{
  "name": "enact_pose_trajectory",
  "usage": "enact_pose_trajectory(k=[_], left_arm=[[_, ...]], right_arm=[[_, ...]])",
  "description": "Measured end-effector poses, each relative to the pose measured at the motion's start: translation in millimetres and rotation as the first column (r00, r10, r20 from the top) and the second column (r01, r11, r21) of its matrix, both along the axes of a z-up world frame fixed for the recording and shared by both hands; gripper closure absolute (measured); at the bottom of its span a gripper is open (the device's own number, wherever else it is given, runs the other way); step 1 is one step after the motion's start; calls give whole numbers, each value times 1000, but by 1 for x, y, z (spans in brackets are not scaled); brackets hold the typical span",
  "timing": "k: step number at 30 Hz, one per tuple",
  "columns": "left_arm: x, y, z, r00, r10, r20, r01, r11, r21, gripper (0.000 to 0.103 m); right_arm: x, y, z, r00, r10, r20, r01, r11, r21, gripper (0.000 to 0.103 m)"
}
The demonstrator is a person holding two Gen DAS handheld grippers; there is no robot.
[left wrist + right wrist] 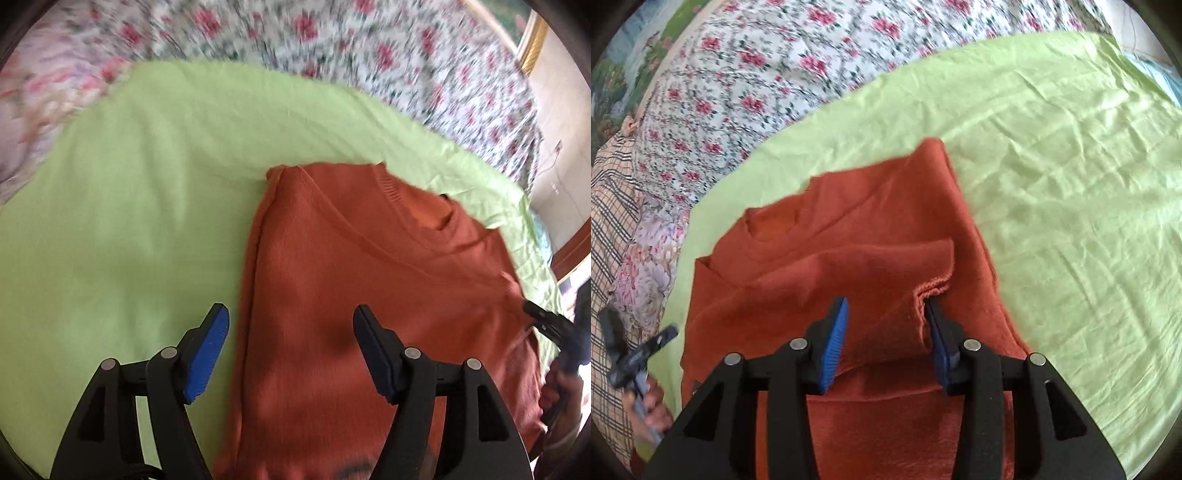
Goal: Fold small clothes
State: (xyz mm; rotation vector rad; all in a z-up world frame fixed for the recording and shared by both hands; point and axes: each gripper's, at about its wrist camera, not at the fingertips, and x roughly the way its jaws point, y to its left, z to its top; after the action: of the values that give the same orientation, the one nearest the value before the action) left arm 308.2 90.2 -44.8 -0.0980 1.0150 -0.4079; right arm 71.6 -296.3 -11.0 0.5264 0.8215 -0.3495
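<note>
A rust-orange knit top (369, 280) lies on a light green sheet (129, 184), its left side folded in and its neckline at the far end. My left gripper (291, 332) is open and empty, hovering over the top's left edge. In the right wrist view the top (820, 251) has a sleeve folded across it. My right gripper (886, 332) is open, and the sleeve's cuff (934, 284) lies between its fingers. The right gripper also shows at the right edge of the left wrist view (535, 314), and the left gripper at the left edge of the right wrist view (661, 338).
A floral quilt (757, 74) borders the far side of the green sheet (1071, 184). A plaid cloth (609, 221) lies at the left. A gold picture frame (533, 44) hangs on the wall at the far right.
</note>
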Motion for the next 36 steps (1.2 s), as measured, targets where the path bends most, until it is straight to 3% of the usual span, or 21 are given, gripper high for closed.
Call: enact_pose_trajectory(k=[2,3,5,6,7,9,10,11,12,15,17,21,25,26,27,28,29,32,33,34,36], left_arm=[[23,-9,-9,999,-16,-32,16,1000,3,33],[33,-12,-14,999,-4,-42,5,1000,20,40],[43,-16,-20,1000,11,-26,-9,998,61,58],[42,-18,-17,1000,5,1,-5,998,70,81],[43,-20,-16,1000,-1,10,0,998,67,92],[39,-20,-9,998,25,55,-30,996,90,93],[35,-19,-5,994,46,97,-56,992,109,94],[33,-15,-2,991,67,120,-81,990,112,94],[32,-8,-1,987,95,131,-107,990,87,94],[39,6,-9,985,150,90,-154,987,44,94],[41,9,-15,983,165,79,-169,985,45,94],[40,13,-14,979,186,81,-189,982,20,93],[40,25,-12,986,165,20,-164,984,-63,89],[40,26,-8,988,155,16,-154,986,-68,86],[42,24,-6,988,152,18,-151,987,-61,73],[43,23,-3,988,153,20,-152,987,-49,53],[45,23,1,986,161,34,-159,987,-34,46],[55,15,8,989,139,49,-138,990,-25,43],[60,9,8,991,122,48,-122,993,-11,43],[64,3,7,993,111,50,-112,994,15,52],[75,-14,0,993,106,60,-115,980,161,92]], right_arm=[[-6,-2,-1,1000,-9,13,9,1000,22,60],[-8,-3,-1,1000,-12,18,11,999,30,60],[-9,-3,-2,1000,-8,19,7,999,36,60],[-8,-3,-3,1000,-3,19,2,1000,31,60],[-7,-2,-3,1000,6,18,-7,1000,21,60],[-1,2,-5,999,36,10,-36,999,-9,63],[3,6,-6,998,60,8,-59,998,-32,70],[5,7,-5,998,69,11,-68,997,-35,94],[4,9,-1,997,73,34,-71,997,-38,95],[-4,22,18,989,96,115,-81,989,-123,95],[0,25,18,992,111,67,-99,982,-159,95],[0,4,-12,997,81,-19,-82,996,-35,95],[-4,5,-16,995,91,-30,-91,996,-12,94],[-4,6,-15,995,95,-38,-96,995,-20,94],[-3,7,-12,994,93,-53,-94,995,-32,93],[-4,8,-8,995,77,-58,-80,996,-46,92],[-6,9,-3,997,59,-47,-62,996,-64,86],[-9,13,10,1000,28,2,-28,991,-134,63],[-9,15,13,1000,22,15,-19,988,-154,61],[-9,16,14,1000,17,23,-13,987,-163,61],[-7,16,13,1000,21,21,-17,988,-155,61]])
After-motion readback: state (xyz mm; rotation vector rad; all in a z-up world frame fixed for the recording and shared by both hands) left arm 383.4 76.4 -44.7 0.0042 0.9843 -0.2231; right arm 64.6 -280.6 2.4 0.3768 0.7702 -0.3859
